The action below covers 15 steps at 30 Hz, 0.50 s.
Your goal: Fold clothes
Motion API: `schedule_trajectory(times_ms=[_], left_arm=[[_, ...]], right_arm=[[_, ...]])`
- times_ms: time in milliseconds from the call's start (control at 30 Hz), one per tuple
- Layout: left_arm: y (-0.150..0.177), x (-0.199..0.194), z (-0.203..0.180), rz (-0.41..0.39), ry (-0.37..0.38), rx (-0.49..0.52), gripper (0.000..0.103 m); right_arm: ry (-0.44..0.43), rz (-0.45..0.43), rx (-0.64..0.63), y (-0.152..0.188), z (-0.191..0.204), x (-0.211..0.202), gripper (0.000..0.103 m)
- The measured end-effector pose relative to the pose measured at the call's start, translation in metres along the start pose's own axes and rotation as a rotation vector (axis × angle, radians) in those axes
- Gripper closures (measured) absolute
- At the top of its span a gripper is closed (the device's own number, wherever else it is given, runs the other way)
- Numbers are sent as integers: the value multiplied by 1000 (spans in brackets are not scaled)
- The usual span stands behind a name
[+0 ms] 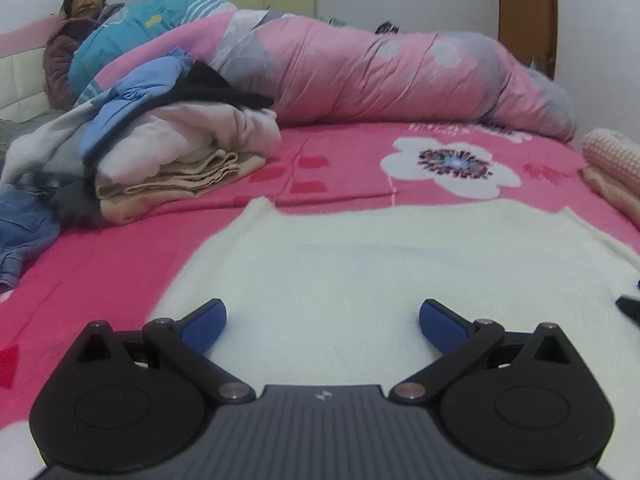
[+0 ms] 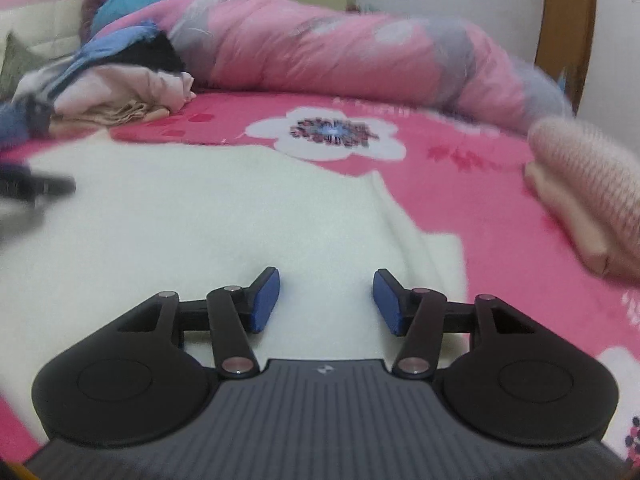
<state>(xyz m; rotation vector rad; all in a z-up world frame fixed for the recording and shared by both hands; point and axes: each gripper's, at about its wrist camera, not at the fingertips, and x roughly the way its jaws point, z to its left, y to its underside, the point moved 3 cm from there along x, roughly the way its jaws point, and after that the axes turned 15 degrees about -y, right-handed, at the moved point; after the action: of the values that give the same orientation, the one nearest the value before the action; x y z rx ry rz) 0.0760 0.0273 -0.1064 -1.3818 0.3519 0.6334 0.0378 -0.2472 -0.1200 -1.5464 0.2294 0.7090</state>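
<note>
Cream sweater (image 1: 400, 264) lies spread flat on the pink bedsheet (image 1: 120, 264), ready for folding; the left claw (image 1: 322, 326) and right claw (image 2: 326, 300) both hang released above it, grasping nothing. Its far edge has free room before the stack of folded clothes (image 1: 180, 176) and the quilt (image 1: 380, 80)
</note>
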Motion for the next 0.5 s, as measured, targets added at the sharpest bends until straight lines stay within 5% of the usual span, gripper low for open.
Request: schedule_trajectory(times_ms=[167, 267, 333, 500], left_arm=[[-3, -7, -2, 75, -25, 20, 0], [-2, -11, -4, 93, -35, 26, 0], [0, -12, -5, 96, -41, 35, 0], [0, -15, -6, 101, -49, 43, 0]], right_arm=[[-45, -46, -23, -21, 21, -31, 55], [22, 31, -89, 2, 27, -16, 52], [2, -31, -50, 25, 17, -9, 51], [-14, -96, 4, 1, 24, -39, 52]])
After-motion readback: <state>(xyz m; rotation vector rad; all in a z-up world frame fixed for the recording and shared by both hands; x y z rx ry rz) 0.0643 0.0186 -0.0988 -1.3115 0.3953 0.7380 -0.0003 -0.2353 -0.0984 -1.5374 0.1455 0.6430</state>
